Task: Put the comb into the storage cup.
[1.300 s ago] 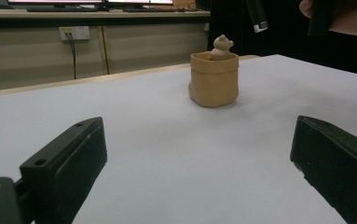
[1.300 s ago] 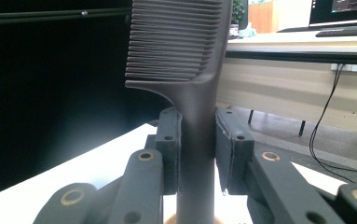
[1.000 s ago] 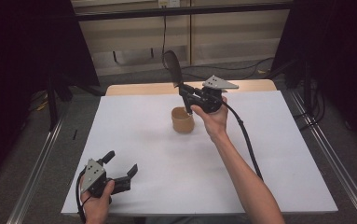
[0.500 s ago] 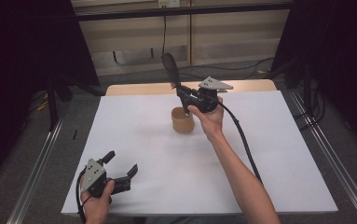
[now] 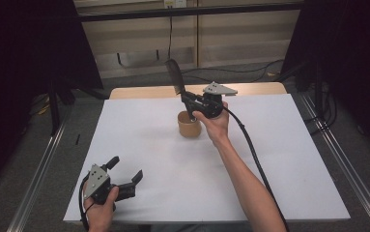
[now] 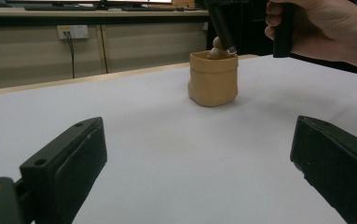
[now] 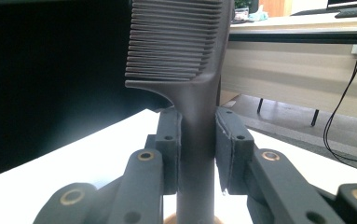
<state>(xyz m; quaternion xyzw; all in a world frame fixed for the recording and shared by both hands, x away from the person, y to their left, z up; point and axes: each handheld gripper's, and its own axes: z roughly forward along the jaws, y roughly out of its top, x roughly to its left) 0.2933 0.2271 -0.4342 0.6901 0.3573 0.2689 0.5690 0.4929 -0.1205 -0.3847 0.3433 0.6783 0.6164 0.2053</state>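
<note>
The right tool [image 5: 188,100] was clamped on the handle of a dark comb [image 5: 175,77], its two jaws pressed flat against either side of the handle just below the toothed head. The comb [image 7: 185,51] stood upright in that grip, teeth fanned out above the jaws and pointing to one side, the handle running straight down past them. Directly beneath the right tool sat a small tan cup [image 5: 189,124], and the lower end of the comb's handle dipped into its mouth. From the left tool's camera the cup [image 6: 213,78] looked soft-walled and slightly bulging, with something rounded and tan showing just above its rim beside the handle; what it was I could not tell. The hand [image 5: 214,121] holding the right tool hovered just behind the cup.

The left tool [image 5: 124,176] rested low near the front edge of the white table [image 5: 279,159], well apart from the cup, its jaws spread wide with nothing between them, pointing toward the cup ahead. A black cable [image 5: 250,150] trailed back from the right tool along the forearm
</note>
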